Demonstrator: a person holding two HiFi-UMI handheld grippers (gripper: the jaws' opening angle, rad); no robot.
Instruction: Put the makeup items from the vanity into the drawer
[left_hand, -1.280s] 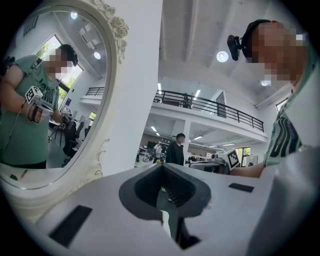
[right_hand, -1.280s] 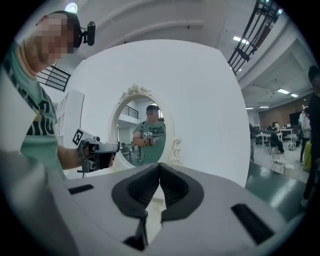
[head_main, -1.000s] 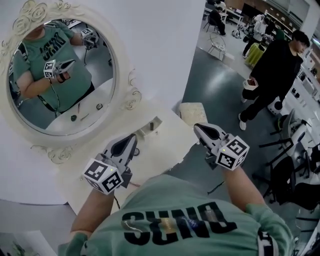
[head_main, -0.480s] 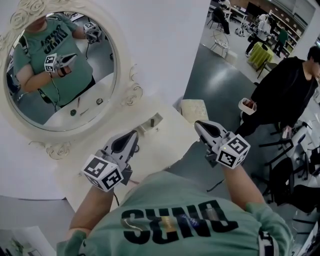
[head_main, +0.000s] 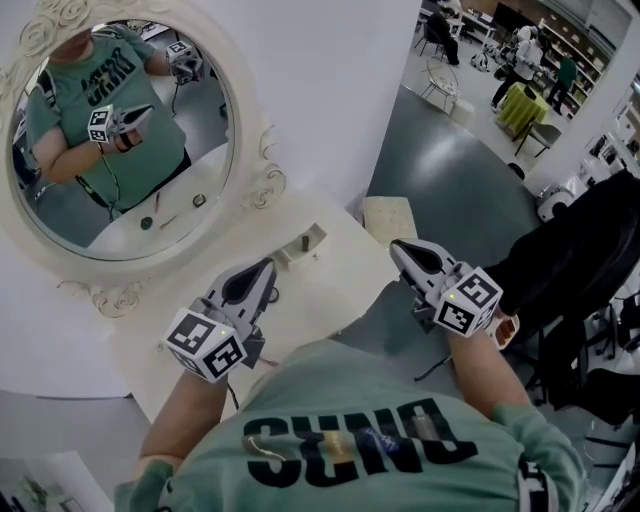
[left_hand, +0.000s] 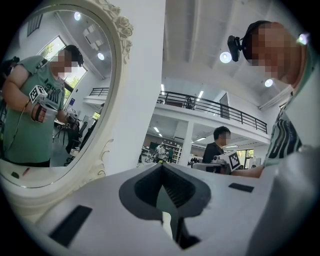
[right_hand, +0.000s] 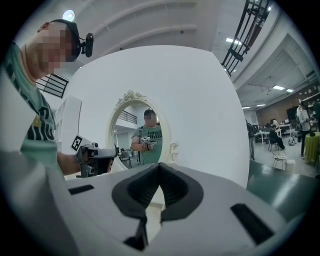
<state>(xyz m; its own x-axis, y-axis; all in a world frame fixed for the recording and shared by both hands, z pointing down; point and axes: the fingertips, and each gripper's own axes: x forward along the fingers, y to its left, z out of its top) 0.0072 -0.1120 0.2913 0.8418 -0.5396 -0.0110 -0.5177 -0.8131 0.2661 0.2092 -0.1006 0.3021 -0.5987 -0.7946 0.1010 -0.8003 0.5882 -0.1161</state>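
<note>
In the head view, the grey two-jaw left gripper (head_main: 267, 266) at centre left and the matching right gripper (head_main: 396, 247) at centre right are held level. Each has its jaws closed together on nothing. A small pale rectangular makeup item (head_main: 302, 246) lies on the cream vanity top (head_main: 335, 285) between their tips. It sits below the oval ornate-framed mirror (head_main: 120, 140) at upper left.

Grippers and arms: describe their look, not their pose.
The left gripper and right gripper have grey shells with dark ribbed pads; each carries a white cube of black square markers. The person wears a green short-sleeved T-shirt with dark lettering.
</note>
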